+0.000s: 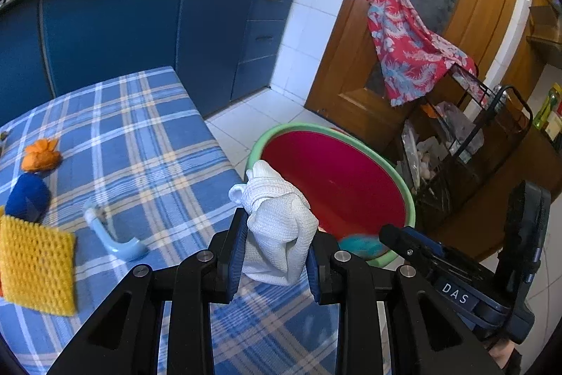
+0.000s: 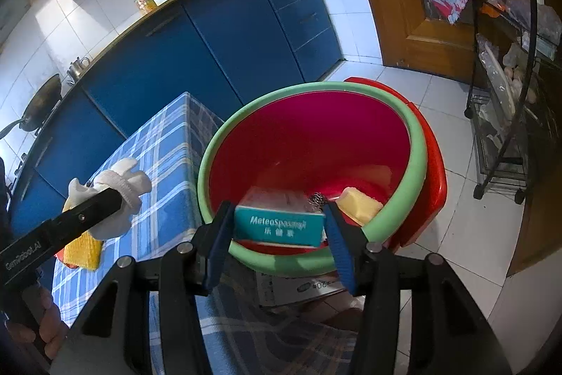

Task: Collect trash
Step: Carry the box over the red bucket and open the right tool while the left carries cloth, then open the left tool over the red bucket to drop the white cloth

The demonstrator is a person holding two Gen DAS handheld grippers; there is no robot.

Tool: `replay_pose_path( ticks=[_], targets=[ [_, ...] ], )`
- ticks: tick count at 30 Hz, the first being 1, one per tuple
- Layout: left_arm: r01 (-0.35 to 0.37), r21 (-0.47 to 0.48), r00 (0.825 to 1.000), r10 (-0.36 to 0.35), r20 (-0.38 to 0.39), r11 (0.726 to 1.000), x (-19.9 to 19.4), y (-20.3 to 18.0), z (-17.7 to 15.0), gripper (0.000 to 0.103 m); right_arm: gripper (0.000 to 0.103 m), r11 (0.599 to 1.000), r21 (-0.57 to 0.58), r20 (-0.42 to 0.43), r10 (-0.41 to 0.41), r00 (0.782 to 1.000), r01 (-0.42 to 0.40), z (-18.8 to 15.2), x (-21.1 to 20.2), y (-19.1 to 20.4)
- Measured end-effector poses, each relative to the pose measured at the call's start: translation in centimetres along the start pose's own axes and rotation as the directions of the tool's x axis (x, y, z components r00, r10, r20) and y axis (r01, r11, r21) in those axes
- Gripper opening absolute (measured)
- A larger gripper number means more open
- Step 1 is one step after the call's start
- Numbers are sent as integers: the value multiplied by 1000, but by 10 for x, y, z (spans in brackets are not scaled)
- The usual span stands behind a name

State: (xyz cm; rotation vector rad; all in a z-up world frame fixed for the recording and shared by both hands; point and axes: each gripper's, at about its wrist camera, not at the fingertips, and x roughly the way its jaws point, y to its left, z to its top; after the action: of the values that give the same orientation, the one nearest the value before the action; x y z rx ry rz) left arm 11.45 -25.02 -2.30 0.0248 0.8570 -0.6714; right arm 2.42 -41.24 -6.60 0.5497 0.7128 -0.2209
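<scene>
**Trash cloth clamped over the table edge, box at the basin rim**

Trash in hand: a crumpled white waffle-weave cloth (image 1: 277, 227), soft and bunched into a lumpy knot, is pinched between the blue-padded fingers of the left gripper (image 1: 275, 255) above the corner of the checked tablecloth (image 1: 147, 143). The right gripper (image 2: 281, 234) stands with its jaws wide, either side of a teal cardboard medicine box (image 2: 279, 225) printed in white letters; whether the pads touch the box cannot be told. The box sits at the near rim of a round plastic basin (image 2: 418, 143), glossy red inside with a pale green lip, set in a red tub beside the table. Inside the basin lie a yellow sponge block (image 2: 360, 204) and a small tangle of metal wire (image 2: 318, 199).

Farther along the woven blue plaid cloth rest a pale blue plastic handle (image 1: 116, 234), a coarse yellow knitted scrubber (image 1: 35, 262), a blue fuzzy ball (image 1: 28, 195) and an orange peel (image 1: 40, 155). Beyond stand smooth blue cabinets (image 1: 123, 23) and a wooden door (image 1: 439, 6) hung with a red floral cloth (image 1: 404, 44).
</scene>
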Motion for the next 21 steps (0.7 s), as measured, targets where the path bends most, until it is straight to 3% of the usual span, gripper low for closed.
replay_pose_path(
  ticks=[16,21],
  targets=[
    [43,83,998,-39,-50,996,37,-35,8,32,55,1000,28,56,-10,998,9,4,-19,-22],
    [32,88,998,-27,-60,996,45,-43,12,53,55,999,46,55,-17,998,15,3,-20,-29]
  ],
)
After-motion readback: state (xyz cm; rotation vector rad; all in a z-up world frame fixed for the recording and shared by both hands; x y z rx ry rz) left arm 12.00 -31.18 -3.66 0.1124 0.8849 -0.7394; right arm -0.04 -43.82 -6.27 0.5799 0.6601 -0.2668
